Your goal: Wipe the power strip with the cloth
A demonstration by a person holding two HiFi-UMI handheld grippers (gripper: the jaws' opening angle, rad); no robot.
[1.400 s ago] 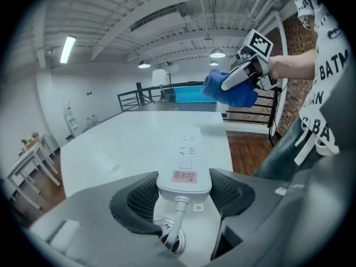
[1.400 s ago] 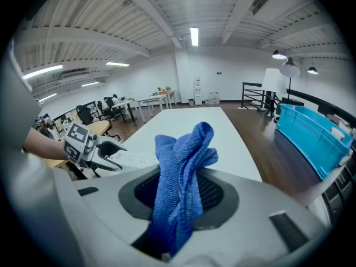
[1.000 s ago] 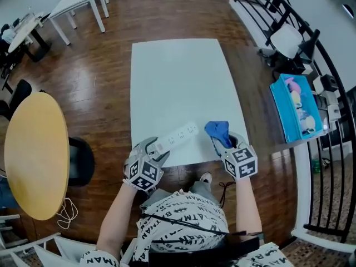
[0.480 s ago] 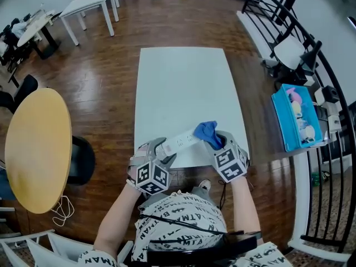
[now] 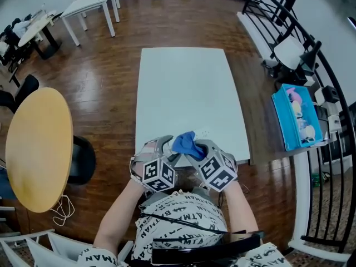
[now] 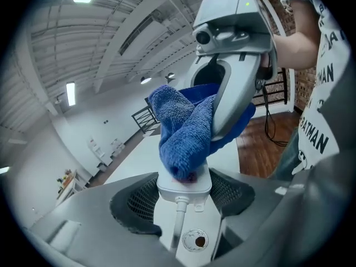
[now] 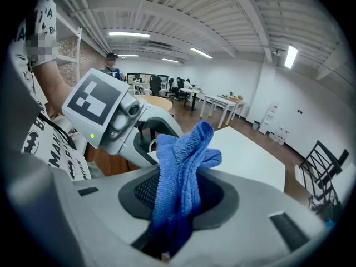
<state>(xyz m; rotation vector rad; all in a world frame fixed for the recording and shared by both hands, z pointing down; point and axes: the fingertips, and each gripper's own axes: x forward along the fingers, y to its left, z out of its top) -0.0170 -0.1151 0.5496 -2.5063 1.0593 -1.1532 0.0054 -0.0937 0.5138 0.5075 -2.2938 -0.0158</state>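
A white power strip [image 6: 183, 183] is clamped between the pads of my left gripper [image 6: 183, 202], cord end toward the camera. In the head view only its far end [image 5: 203, 133] shows, over the near edge of the white table [image 5: 186, 88]. My right gripper [image 7: 179, 204] is shut on a blue cloth [image 7: 181, 166]. The cloth [image 6: 181, 138] is pressed onto the strip right in front of the left jaws. In the head view both grippers, left [image 5: 161, 152] and right [image 5: 201, 152], sit close together with the cloth [image 5: 186, 143] bunched between them.
A round yellow table [image 5: 36, 149] and a black chair [image 5: 83, 160] stand at the left. At the right are a blue bin [image 5: 295, 115] and a black railing [image 5: 328, 93]. White desks [image 5: 89, 4] stand at the back left.
My right gripper has slid the cloth leftward along the strip, from its far end to right beside the left gripper. The left gripper has kept its hold.
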